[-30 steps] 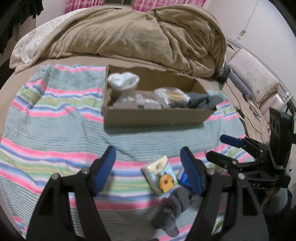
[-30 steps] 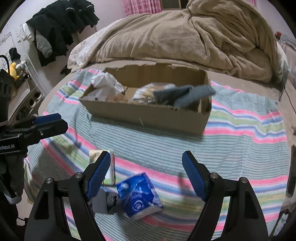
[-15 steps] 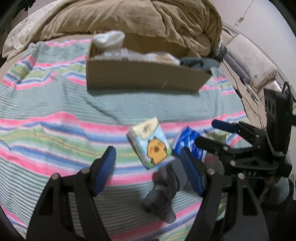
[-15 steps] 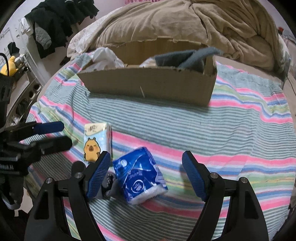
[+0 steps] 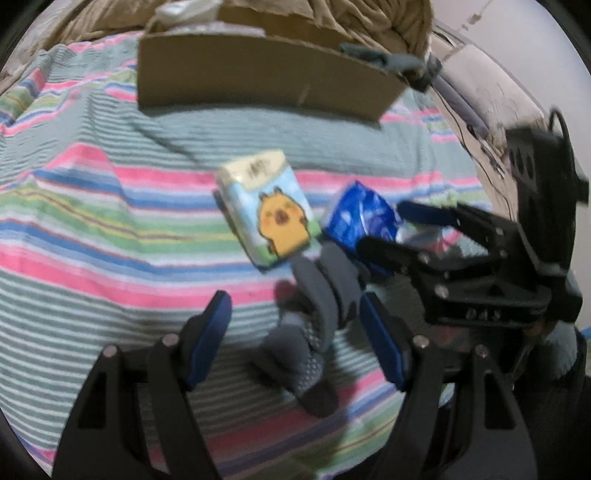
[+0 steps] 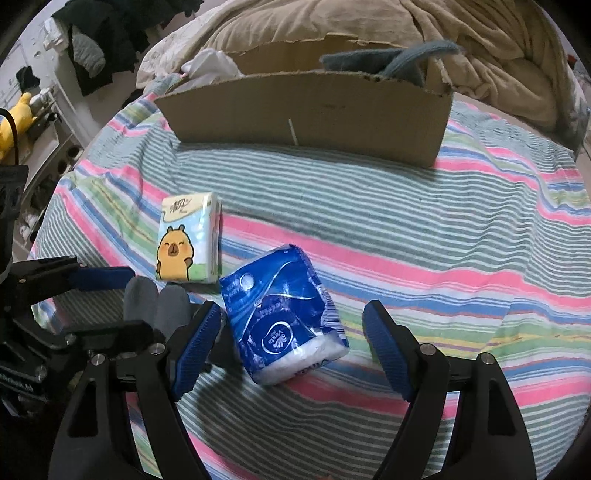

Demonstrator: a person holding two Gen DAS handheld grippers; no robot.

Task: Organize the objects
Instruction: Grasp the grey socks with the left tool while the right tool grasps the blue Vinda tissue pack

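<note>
A grey sock (image 5: 314, 314) lies on the striped blanket between the open jaws of my left gripper (image 5: 295, 332). A tissue pack with a yellow cartoon animal (image 5: 267, 212) lies just beyond it and shows in the right wrist view too (image 6: 188, 240). A blue tissue pack (image 6: 284, 314) lies between the open jaws of my right gripper (image 6: 291, 343). The sock's toes (image 6: 155, 302) show left of it. The cardboard box (image 6: 306, 110) stands farther back, holding grey and white cloth items.
The striped blanket (image 6: 443, 229) covers the bed. A beige duvet (image 6: 406, 26) is heaped behind the box. Dark clothes (image 6: 103, 33) hang at the far left. The right gripper (image 5: 424, 240) crosses the left wrist view beside the blue pack (image 5: 362, 218).
Both grippers have moved forward and down toward the blanket. The sock now sits between the left jaws, the blue pack between the right jaws. Both stay open.
</note>
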